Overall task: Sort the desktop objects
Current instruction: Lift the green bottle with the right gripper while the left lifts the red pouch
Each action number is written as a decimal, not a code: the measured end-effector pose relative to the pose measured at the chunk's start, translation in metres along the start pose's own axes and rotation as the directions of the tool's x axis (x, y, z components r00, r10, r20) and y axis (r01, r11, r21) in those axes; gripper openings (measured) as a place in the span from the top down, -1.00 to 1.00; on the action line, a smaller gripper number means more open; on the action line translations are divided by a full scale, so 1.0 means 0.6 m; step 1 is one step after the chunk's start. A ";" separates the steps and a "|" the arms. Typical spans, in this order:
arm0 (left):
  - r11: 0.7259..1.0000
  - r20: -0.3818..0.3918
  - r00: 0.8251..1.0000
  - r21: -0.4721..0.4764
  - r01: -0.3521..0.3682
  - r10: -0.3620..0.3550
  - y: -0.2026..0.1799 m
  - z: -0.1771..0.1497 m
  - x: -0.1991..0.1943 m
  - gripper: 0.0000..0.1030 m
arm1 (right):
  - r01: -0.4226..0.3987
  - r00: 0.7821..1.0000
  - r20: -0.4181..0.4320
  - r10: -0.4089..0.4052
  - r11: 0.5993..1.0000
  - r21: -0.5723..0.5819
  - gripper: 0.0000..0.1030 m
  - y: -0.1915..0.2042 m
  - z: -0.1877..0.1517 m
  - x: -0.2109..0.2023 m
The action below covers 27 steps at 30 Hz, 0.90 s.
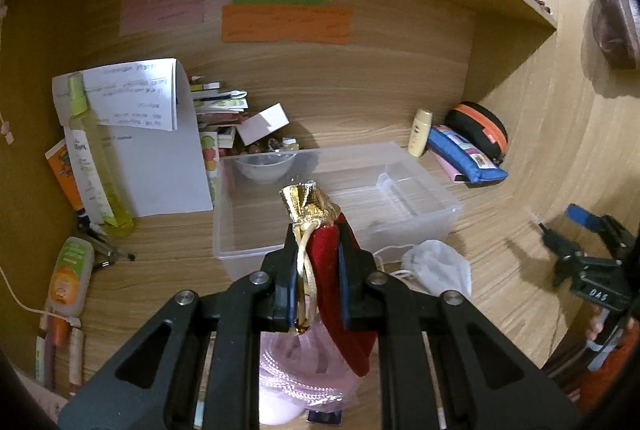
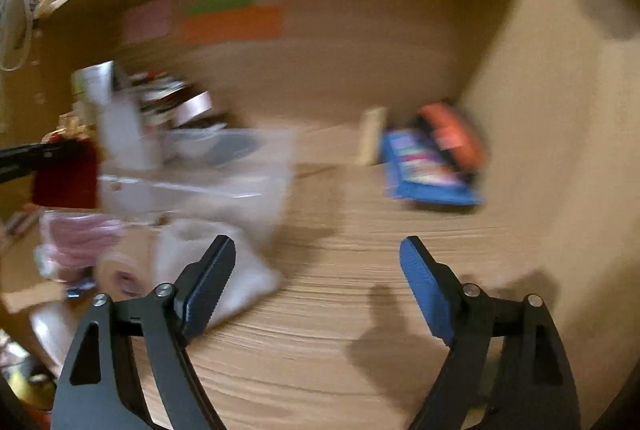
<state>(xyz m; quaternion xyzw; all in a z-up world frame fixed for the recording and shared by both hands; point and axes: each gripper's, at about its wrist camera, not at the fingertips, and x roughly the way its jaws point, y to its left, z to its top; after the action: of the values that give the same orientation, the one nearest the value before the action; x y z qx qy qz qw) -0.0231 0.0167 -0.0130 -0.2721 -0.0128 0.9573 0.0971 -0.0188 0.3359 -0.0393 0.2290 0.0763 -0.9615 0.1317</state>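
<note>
Now left tongs (image 1: 316, 250) clamp red pouch (image 1: 340, 294); right tongs (image 2: 318, 262) gape wide.

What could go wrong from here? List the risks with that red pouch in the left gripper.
1. The left gripper pinches the red pouch by its cloth near the neck, and most of it hangs below the fingers, so it may slip or swing.
2. The gold cord lies against one finger and could snag on release.
3. The clear plastic bin already holds a bowl; a careless drop could land on its rim.
</note>
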 end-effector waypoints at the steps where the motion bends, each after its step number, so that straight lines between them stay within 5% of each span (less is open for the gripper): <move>1: 1.000 0.001 1.000 0.001 0.007 -0.007 0.000 0.000 0.000 0.71 | 0.055 0.998 -0.005 -0.055 0.998 0.004 -0.60 -0.013 -0.007 -0.013; 6: 0.999 0.006 0.999 0.006 0.048 -0.048 -0.005 -0.004 0.000 0.71 | 0.238 0.969 -0.087 -0.233 0.969 0.060 -0.60 -0.082 -0.031 -0.026; 10: 0.998 0.000 0.998 0.008 0.061 -0.061 -0.008 -0.007 0.002 0.71 | 0.319 0.940 -0.159 -0.301 0.943 0.097 -0.60 -0.137 -0.057 -0.013; 22: 0.999 -0.002 0.999 -0.004 0.032 -0.032 -0.002 -0.012 0.000 0.71 | 0.182 0.955 -0.262 -0.138 0.971 0.154 -0.60 -0.187 -0.048 0.107; 27: 0.999 -0.001 1.000 -0.010 0.030 -0.030 0.002 -0.011 0.005 0.71 | 0.167 0.943 -0.298 -0.148 0.985 0.041 -0.60 -0.157 -0.015 0.159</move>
<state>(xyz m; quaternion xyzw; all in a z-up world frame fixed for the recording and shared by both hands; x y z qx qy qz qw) -0.0223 0.0161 -0.0206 -0.2729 -0.0215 0.9555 0.1102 -0.1239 0.4067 -0.0832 0.3668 0.0813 -0.9261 0.0340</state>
